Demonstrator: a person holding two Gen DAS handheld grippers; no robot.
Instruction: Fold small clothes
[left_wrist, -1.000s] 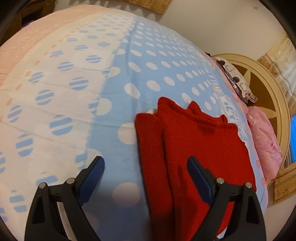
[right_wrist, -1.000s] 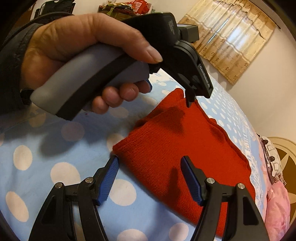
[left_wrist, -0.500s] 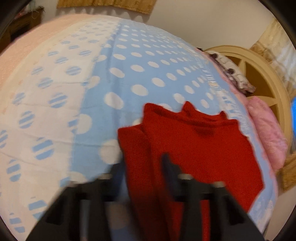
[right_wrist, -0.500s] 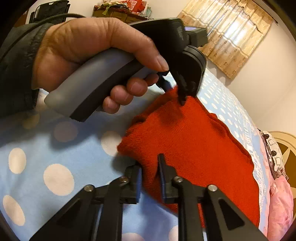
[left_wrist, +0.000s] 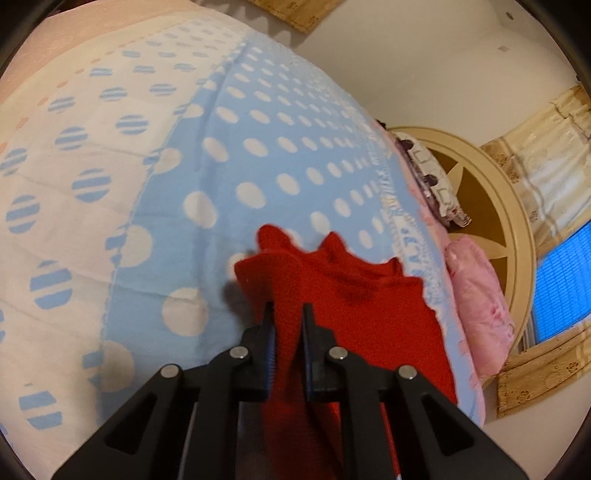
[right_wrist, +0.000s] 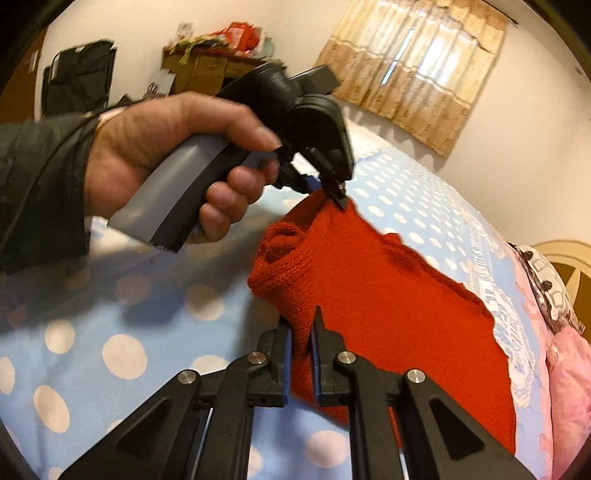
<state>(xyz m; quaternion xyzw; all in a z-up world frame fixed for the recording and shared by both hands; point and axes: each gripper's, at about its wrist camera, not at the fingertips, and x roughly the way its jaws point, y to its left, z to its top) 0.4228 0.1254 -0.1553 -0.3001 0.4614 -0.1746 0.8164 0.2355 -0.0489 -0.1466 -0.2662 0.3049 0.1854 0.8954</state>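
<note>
A red knit garment (left_wrist: 369, 317) lies partly folded on a blue bedspread with white dots (left_wrist: 258, 147). My left gripper (left_wrist: 288, 314) is shut on its near edge and lifts it a little. It also shows in the right wrist view (right_wrist: 328, 188), held by a hand (right_wrist: 166, 147), pinching the garment's far corner. My right gripper (right_wrist: 301, 325) is shut on the near corner of the red garment (right_wrist: 388, 295), whose edge is raised off the bedspread (right_wrist: 110, 332).
A pink pillow (left_wrist: 480, 295) and a patterned pillow (left_wrist: 432, 177) lie by the cream headboard (left_wrist: 517, 229) at the right. A white striped-dot blanket (left_wrist: 66, 184) covers the left. Curtains (right_wrist: 413, 66) and a cluttered shelf (right_wrist: 221, 48) stand behind.
Both grippers went from open to shut on the red garment's edge and have lifted that edge off the bedspread, bunching the cloth.
</note>
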